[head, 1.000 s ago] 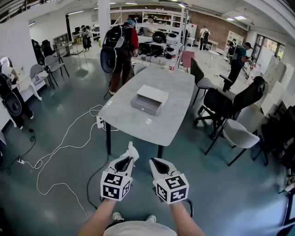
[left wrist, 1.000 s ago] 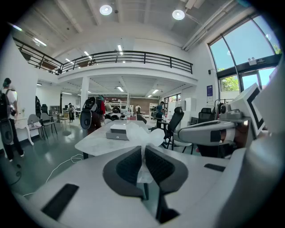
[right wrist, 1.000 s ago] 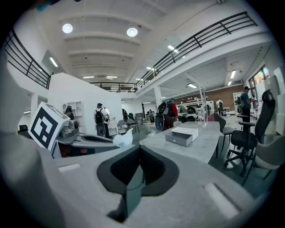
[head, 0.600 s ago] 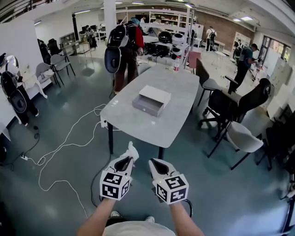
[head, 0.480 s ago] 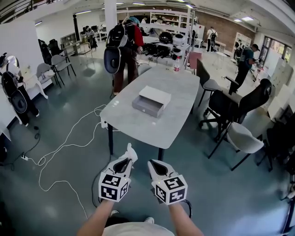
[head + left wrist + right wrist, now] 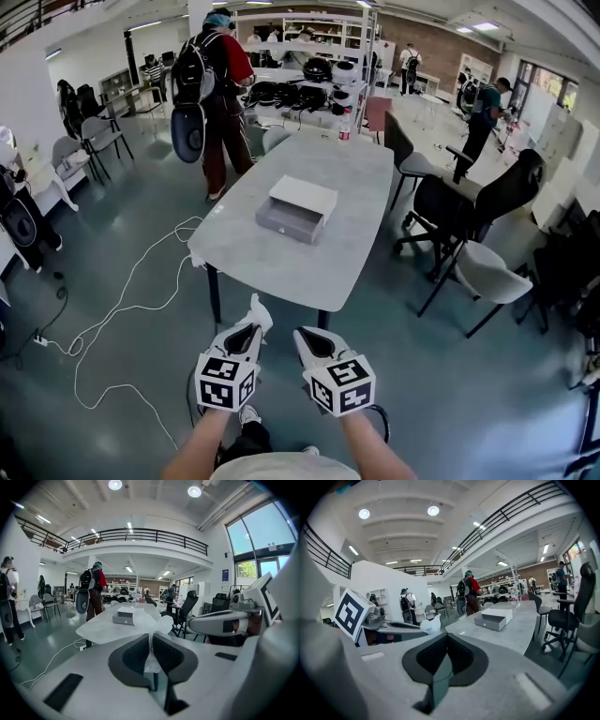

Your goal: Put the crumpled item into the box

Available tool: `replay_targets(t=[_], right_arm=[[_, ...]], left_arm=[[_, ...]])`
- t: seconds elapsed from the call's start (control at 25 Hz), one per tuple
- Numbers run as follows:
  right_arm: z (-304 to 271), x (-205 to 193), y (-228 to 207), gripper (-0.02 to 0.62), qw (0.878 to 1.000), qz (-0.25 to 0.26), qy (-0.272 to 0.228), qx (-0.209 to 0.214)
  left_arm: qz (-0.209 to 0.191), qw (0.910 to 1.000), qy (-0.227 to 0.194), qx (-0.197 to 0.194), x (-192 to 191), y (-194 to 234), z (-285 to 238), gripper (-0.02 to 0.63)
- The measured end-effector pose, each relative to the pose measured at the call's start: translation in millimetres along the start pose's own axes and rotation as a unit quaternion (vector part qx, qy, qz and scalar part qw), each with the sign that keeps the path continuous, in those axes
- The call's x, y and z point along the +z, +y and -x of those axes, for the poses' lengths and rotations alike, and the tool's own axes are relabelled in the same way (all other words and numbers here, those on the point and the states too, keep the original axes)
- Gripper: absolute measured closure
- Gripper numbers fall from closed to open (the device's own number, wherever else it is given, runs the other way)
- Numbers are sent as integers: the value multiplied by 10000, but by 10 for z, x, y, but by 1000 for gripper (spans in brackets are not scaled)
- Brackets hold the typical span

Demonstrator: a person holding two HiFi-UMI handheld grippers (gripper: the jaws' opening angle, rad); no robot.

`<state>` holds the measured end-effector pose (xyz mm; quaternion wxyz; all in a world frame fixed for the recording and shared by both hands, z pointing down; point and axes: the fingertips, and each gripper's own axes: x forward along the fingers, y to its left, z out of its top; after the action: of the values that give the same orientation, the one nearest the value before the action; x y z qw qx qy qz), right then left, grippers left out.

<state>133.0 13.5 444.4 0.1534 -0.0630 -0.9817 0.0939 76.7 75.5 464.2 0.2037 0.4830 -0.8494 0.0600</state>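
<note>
A grey box with a white top (image 6: 295,211) sits in the middle of a pale grey table (image 6: 281,267) ahead of me. My left gripper (image 6: 253,328) hovers short of the table's near edge, shut on a crumpled white paper (image 6: 256,312). In the left gripper view the paper (image 6: 154,623) sticks up between the closed pads of the left gripper (image 6: 151,637), with the box (image 6: 123,616) far beyond. My right gripper (image 6: 302,336) floats beside the left one, shut and empty. The right gripper view shows that gripper (image 6: 446,637), the box (image 6: 493,618) and the paper (image 6: 430,624).
Black and grey chairs (image 6: 473,272) stand along the table's right side. A white cable (image 6: 122,309) loops over the floor at the left. A person with a backpack (image 6: 211,84) stands by the table's far left corner. A bottle (image 6: 344,128) stands at the far end.
Both grippers keep their pose and sit slightly lower and further left in the head view. The view has shifted, and the person with the backpack now appears further left.
</note>
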Motion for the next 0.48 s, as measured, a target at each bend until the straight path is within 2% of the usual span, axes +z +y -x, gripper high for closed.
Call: replay_targets(t=[0.2,0.48], right_arm=[[-437,155,-62,591,9997,-37,69,-227],[-1105,275,40,591,9993,-154,193,-292]], left_arm=[[58,9997,-24,-216,141,418,-252,577],[201,9993,-39,-318,228,1103,-432,577]])
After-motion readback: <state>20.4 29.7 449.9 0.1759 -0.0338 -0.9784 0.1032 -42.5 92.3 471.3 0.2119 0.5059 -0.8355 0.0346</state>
